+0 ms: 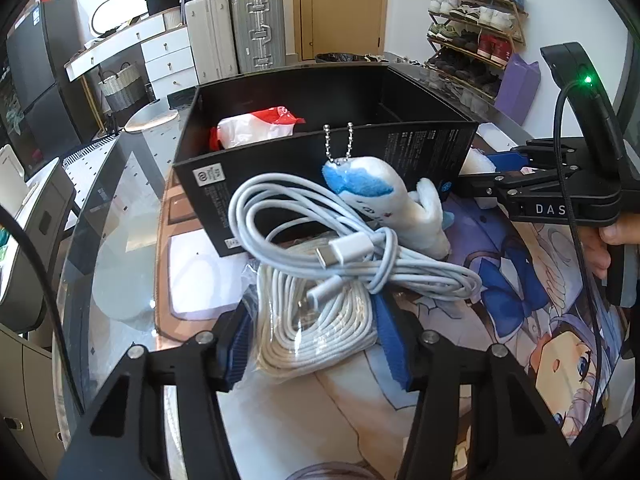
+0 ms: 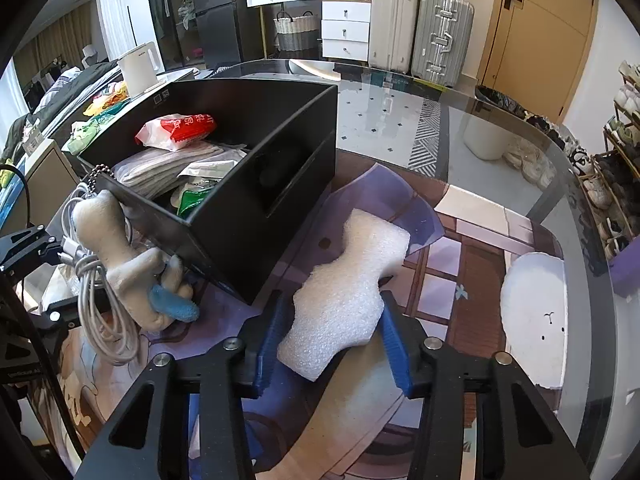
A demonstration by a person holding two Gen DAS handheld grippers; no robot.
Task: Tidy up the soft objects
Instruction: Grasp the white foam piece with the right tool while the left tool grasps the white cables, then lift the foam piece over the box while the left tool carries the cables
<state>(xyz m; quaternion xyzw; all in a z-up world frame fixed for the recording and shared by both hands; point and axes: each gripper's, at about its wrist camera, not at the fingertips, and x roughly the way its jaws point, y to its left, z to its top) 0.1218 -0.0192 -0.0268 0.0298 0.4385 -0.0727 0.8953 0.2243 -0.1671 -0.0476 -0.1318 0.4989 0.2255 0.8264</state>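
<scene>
Widest thing out here is the glass table (image 2: 500,152), and spread across it is the printed mat (image 1: 520,320) with its cartoon figure. On the mat stands the open black box (image 1: 304,160), already carrying a red-and-white packet (image 2: 180,130) at the back, folded cloth and a green wrapper in front of it.

Down to the soft stuff. Against the near wall of the box leans a white plush toy (image 1: 396,204) with a blue patch, its ball chain draped up the box wall. Across the plush and spilling forward lies a loose coil of white cable (image 1: 320,232), plug end on top, and beneath that sits a bagged bundle of white cord (image 1: 316,332).

The left gripper (image 1: 316,344) straddles that bagged bundle, blue pads either side and close in on the plastic, though I cannot tell whether they are truly pressing.

Over on the other side, a waisted piece of white foam (image 2: 344,292) lies on the mat just beside the box's corner, and the right gripper (image 2: 332,344) has it, pads clamped against both flanks of the foam's lower end
</scene>
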